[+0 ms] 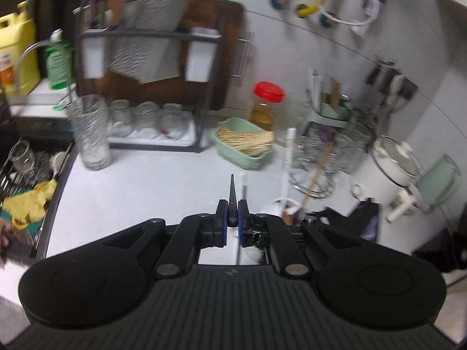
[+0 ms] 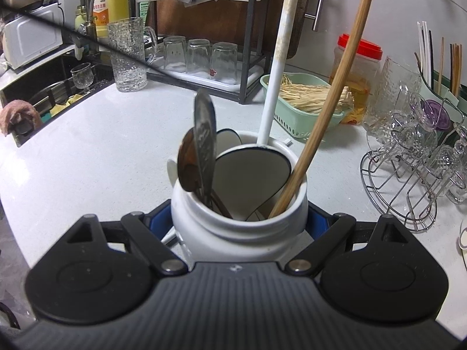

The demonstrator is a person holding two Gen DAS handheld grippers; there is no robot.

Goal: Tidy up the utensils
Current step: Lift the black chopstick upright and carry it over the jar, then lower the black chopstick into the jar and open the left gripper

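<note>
While clamped on a dark utensil handle (image 1: 232,204), left gripper (image 1: 232,218) above countertop (image 1: 146,186); green basket (image 1: 245,143), wire rack (image 1: 321,157) beyond.

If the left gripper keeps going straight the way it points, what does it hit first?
Probably the bare countertop. The left gripper, shut on a thin dark utensil, aims down at open counter short of the green basket. The utensil tip would likely touch first, but depth is hard to judge.
</note>
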